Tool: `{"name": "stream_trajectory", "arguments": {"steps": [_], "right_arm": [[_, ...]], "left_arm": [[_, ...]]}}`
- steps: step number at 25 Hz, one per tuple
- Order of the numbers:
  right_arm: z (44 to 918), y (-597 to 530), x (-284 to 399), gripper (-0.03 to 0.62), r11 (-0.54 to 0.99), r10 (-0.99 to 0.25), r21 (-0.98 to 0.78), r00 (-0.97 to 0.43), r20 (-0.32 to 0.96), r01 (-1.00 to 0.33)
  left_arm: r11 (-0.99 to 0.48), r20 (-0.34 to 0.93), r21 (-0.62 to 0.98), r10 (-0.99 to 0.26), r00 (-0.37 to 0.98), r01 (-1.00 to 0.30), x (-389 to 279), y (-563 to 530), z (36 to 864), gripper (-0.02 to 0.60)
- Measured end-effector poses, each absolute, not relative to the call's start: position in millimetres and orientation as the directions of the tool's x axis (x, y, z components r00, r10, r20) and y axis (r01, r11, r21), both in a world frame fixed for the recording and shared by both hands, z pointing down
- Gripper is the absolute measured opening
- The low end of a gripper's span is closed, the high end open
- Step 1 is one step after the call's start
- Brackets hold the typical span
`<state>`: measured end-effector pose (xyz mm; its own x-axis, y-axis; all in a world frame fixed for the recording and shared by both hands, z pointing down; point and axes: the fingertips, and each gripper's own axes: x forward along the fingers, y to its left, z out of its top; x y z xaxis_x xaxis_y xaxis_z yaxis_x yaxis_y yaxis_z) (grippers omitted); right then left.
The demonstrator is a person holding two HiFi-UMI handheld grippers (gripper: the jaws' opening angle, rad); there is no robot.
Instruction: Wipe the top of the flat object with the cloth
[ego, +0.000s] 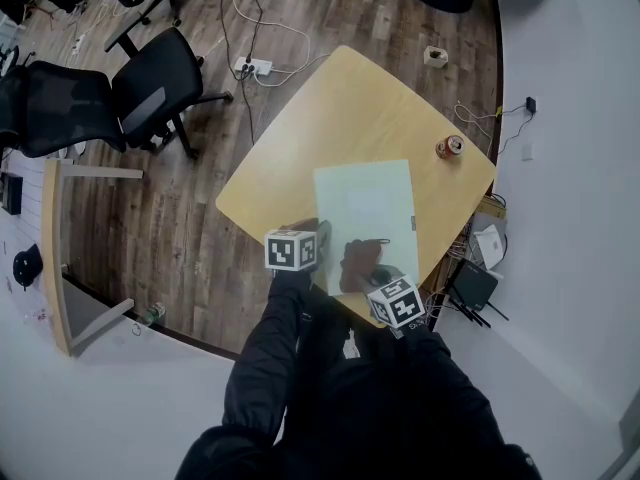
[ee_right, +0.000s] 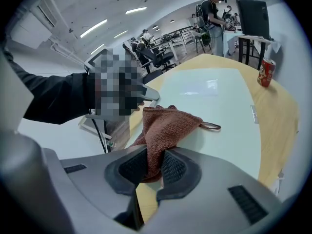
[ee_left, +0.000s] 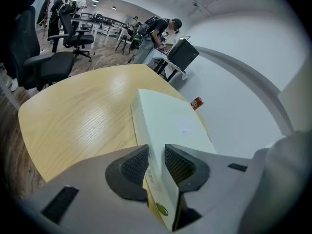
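The left gripper (ee_left: 157,165) has its claw closed on the near left edge of the flat object (ee_left: 170,121), a pale, thin box lying flat on the wooden table (ego: 340,108), and seems to steady it. The rust-brown cloth (ee_right: 165,123) sits bunched on the near end of the box top, pinched by one end in the right gripper (ee_right: 155,167), whose claw is clamped tight on it.

As I judge it, the wipe is at its start or at the near end of a stroke. The long stretch of top from the cloth to the far edge lies ahead, and the pale surface shows no marks or streaks, so how much is already wiped I cannot tell.

On the floor at far left stand black office chairs (ego: 150,88), with a white power strip (ego: 252,66) and its cables nearer the table. The top itself is bare except for a small grey strip (ee_right: 254,114) by its right edge, which the cloth might snag. A red can (ego: 450,147) stands on the table well apart from the box, beyond its far right corner, out of the wiping path
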<state>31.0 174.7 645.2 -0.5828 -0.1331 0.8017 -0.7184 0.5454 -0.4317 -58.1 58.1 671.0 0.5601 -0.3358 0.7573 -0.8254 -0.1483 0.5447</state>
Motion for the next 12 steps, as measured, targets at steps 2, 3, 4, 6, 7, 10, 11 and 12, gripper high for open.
{"name": "stream_trajectory", "arguments": {"steps": [2,3,4,6,7,10,11,12], "right_arm": [[641.2,180.4,32.3,0.069,0.547,-0.128,-0.428,-0.577,0.806,-0.719],[636.7,181.0,32.6,0.069,0.553,-0.131,-0.422,-0.575,0.808,-0.718],[631.2,180.0,32.5,0.069,0.562,-0.138,-0.416,-0.576,0.806,-0.715],[618.6,171.1,31.5,0.069,0.576,-0.166,-0.406,-0.588,0.791,-0.709],[612.0,162.9,31.5,0.069,0.58,-0.187,-0.401,-0.595,0.782,-0.709],[593.9,126.3,34.1,0.069,0.579,-0.26,-0.376,-0.601,0.755,-0.723],[589.3,112.2,35.1,0.069,0.579,-0.283,-0.365,-0.6,0.748,-0.729],[586.0,98.2,36.1,0.069,0.578,-0.303,-0.355,-0.598,0.742,-0.735]], "left_arm": [[-0.146,0.755,0.549,-0.335,0.563,-0.823,-58.2,57.6,670.7,0.121],[-0.146,0.754,0.551,-0.336,0.565,-0.822,-57.6,57.7,670.5,0.121],[-0.145,0.753,0.552,-0.337,0.565,-0.821,-56.7,57.8,670.4,0.121],[-0.145,0.752,0.55,-0.341,0.563,-0.822,-55.8,58.2,670.5,0.121],[-0.143,0.753,0.549,-0.343,0.562,-0.823,-55.7,58.5,670.7,0.121],[-0.138,0.751,0.552,-0.346,0.562,-0.822,-55.5,59.5,670.9,0.121],[-0.138,0.75,0.554,-0.346,0.564,-0.821,-55.4,59.9,670.5,0.121],[-0.139,0.749,0.555,-0.345,0.566,-0.82,-55.0,60.6,670.3,0.121]]}}
